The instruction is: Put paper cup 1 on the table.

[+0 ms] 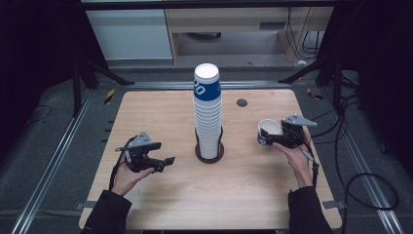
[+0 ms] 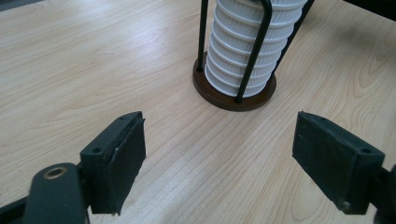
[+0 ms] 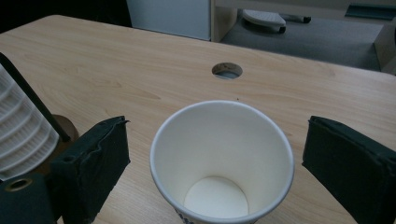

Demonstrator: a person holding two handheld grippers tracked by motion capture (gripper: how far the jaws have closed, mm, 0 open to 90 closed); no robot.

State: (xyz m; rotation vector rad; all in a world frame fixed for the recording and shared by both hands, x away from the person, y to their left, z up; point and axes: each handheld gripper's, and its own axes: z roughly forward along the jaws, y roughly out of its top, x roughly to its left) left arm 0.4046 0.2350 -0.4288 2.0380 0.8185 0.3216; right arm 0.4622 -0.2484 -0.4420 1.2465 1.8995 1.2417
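A tall stack of white paper cups, its top cup banded in blue, stands in a black wire holder with a round brown base at the table's middle. A single white cup with blue print sits to the right. My right gripper is open, with a jaw on each side of that cup. In the right gripper view the cup is empty, mouth up, clear of both pads. My left gripper is open and empty, left of the holder, pointing at the stack and base.
The wooden table has a round cable hole behind the single cup, also in the right gripper view as a hole. Metal frame rails and cables run around the table; a white cabinet stands beyond the far edge.
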